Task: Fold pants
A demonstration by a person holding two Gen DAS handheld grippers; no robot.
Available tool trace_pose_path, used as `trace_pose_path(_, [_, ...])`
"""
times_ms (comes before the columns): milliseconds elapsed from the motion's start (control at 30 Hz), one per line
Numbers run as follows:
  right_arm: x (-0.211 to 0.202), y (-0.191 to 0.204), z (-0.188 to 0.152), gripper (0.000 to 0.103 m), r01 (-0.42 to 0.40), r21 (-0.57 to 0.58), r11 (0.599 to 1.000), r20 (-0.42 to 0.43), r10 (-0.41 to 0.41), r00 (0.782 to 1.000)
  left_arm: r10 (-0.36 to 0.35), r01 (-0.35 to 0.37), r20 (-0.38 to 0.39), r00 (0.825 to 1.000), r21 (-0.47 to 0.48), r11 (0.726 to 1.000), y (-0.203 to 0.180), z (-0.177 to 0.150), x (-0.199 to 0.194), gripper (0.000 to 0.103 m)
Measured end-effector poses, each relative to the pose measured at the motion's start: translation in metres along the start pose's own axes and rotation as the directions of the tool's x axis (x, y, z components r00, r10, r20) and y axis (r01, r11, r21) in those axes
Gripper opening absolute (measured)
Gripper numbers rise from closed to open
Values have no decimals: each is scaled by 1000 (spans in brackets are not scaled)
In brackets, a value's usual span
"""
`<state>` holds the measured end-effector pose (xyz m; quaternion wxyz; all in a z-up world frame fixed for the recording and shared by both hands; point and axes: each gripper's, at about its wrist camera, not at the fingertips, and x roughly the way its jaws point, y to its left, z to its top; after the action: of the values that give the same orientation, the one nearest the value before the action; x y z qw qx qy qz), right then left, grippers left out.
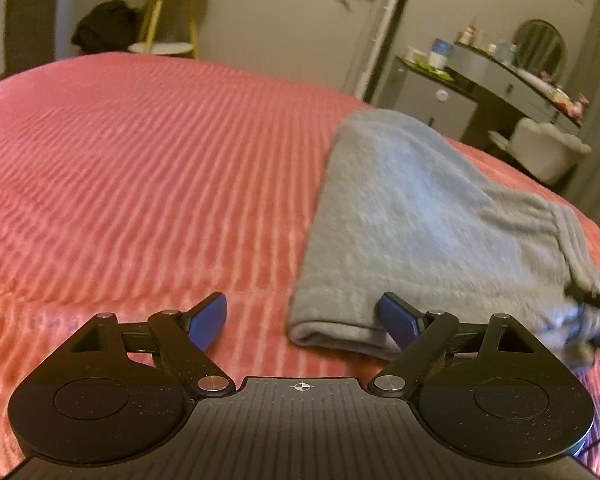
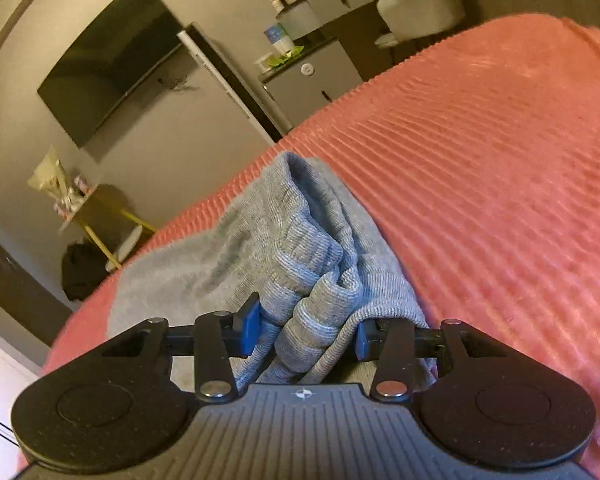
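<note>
at the bottom of the right wrist view your right gripper (image 2: 306, 330) pinches a bunched wad of the grey pants (image 2: 300, 248) at their ribbed band, the blue pads pressed into the cloth on both sides; at the bottom of the left wrist view your left gripper (image 1: 302, 318) stands spread and holds nothing, its right pad just at the folded near edge; the pants lie across the pink ribbed bedspread (image 1: 140, 160), right of centre; lift now and the thick wad could slip, or drag the fold askew
</note>
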<state>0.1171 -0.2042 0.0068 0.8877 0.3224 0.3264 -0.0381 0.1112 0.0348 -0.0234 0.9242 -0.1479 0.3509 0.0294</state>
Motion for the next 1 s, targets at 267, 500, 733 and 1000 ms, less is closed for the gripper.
trace_pose_path(267, [-29,-40,7,61,-65,163,984,-59,75,995,25,-29,-22,999,-171,985,28,7,3,88])
trace_pose_path(500, [-57,-47,-1,65,-99,187,977,12,98,995,-8,10,18,1000,-132,991,23,5,-5,86])
trace_pose_path(733, [-62,-1,0,64,-188,-66,980,59,192,980,2,-3,56,998,30,1000,-4,2,-9,87])
trace_pose_path(1000, [-18,64,-26,45,149,-514,844,260,-12,966,27,-51,148,989,156,986,-35,50,9,86])
